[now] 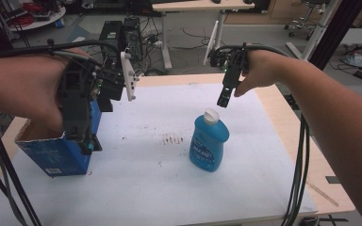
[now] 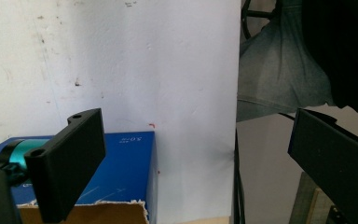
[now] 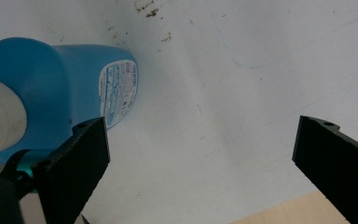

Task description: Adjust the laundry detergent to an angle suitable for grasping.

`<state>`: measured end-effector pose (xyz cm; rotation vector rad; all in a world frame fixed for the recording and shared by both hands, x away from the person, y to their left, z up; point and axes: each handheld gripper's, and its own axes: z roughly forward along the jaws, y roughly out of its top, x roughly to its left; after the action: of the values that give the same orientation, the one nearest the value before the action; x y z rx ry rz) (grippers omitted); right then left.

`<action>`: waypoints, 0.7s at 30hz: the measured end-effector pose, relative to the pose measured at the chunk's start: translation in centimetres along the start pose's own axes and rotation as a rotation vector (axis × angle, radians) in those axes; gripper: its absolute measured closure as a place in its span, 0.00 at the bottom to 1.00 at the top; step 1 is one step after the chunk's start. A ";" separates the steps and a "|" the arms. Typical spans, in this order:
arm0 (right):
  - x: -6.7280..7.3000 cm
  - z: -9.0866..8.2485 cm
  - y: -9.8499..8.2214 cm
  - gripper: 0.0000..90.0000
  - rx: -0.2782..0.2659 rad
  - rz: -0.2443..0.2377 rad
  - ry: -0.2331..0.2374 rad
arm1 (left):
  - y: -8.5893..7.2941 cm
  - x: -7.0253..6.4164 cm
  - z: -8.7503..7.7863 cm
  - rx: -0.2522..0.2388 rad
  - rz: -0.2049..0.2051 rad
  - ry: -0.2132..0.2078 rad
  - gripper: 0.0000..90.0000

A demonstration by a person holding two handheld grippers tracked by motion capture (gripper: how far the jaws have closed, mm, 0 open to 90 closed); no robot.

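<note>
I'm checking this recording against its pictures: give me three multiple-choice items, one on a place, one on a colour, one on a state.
1. Where does the blue box stand?
A. near the table's left edge, under the left gripper
B. right of the bottle
C. on the floor

2. What colour is the cap of the blue bottle?
A. red
B. white
C. black

3. How do the right gripper fingers stand?
A. shut on the cap
B. shut on the box
C. open, holding nothing

Answers: 1 A, the high view shows the box at the left with the left gripper above it. 2 B, the cap is white in the high view. 3 C, the right gripper view shows bare table cover between the spread fingers.
</note>
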<state>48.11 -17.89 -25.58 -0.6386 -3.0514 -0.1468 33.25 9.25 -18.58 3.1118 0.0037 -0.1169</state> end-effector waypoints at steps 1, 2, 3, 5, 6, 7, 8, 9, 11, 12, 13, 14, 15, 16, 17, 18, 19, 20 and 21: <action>0.1 -0.1 0.0 0.03 0.001 0.006 0.001 | 0.0 0.0 0.0 -0.001 -0.006 0.002 0.05; 0.1 -0.2 -0.1 0.03 0.004 0.004 -0.004 | 0.0 -0.1 0.0 -0.002 -0.007 0.002 0.05; 0.1 -0.3 -0.1 0.03 0.001 0.005 -0.005 | 0.0 -0.1 -0.1 -0.001 -0.008 0.004 0.04; 0.0 -0.7 -0.3 0.03 -0.009 0.009 -0.005 | 0.1 -0.2 -0.1 -0.001 -0.004 0.002 0.05; -0.1 -0.9 -0.4 0.03 -0.011 0.007 -0.005 | 0.2 -0.2 -0.1 -0.001 -0.006 0.002 0.05; -0.1 -1.0 -0.5 0.03 -0.016 0.008 -0.005 | 0.2 -0.2 -0.1 -0.002 -0.002 0.000 0.05; -0.2 -1.1 -0.5 0.03 -0.020 0.006 -0.006 | 0.3 -0.3 -0.1 0.001 -0.004 0.002 0.05; -0.2 -1.2 -0.6 0.03 -0.023 0.009 -0.007 | 0.3 -0.3 -0.1 0.004 -0.004 0.006 0.05; -0.2 -1.2 -0.8 0.03 -0.027 0.012 -0.008 | 0.4 -0.4 -0.1 -0.001 -0.004 0.003 0.05; -0.3 -1.2 -0.8 0.03 -0.021 0.011 -0.006 | 0.5 -0.4 -0.1 -0.001 0.001 0.003 0.05; -0.3 -1.2 -0.8 0.03 -0.021 0.008 -0.006 | 0.5 -0.4 -0.1 -0.001 0.001 0.003 0.05; -0.3 -1.2 -0.8 0.03 -0.023 0.008 -0.005 | 0.5 -0.3 0.0 0.002 -0.004 -0.001 0.05; -0.3 -1.2 -0.8 0.03 -0.029 0.010 -0.004 | 0.5 -0.3 0.0 0.003 -0.009 -0.002 0.05; -0.3 -1.3 -0.7 0.03 -0.032 0.007 -0.002 | 0.5 -0.3 0.0 0.006 -0.007 -0.003 0.05; -0.2 -1.4 -0.7 0.03 -0.037 0.004 -0.002 | 0.5 -0.3 0.0 0.007 -0.007 -0.004 0.05; -0.2 -1.4 -0.8 0.03 -0.040 0.003 -0.002 | 0.5 -0.3 0.0 0.005 -0.007 0.000 0.04; -0.3 -1.4 -0.8 0.03 -0.039 0.002 -0.006 | 0.4 -0.3 0.0 0.004 -0.009 0.001 0.05; -0.3 -1.4 -0.8 0.03 -0.036 0.010 -0.006 | 0.4 -0.3 0.0 0.006 -0.005 0.001 0.05; -0.3 -1.3 -0.8 0.03 -0.035 0.008 -0.006 | 0.3 -0.3 0.0 -0.001 -0.010 0.004 0.05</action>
<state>48.07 -18.89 -24.33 -0.6535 -3.0579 -0.1989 32.91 8.91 -18.54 3.1116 0.0191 -0.1113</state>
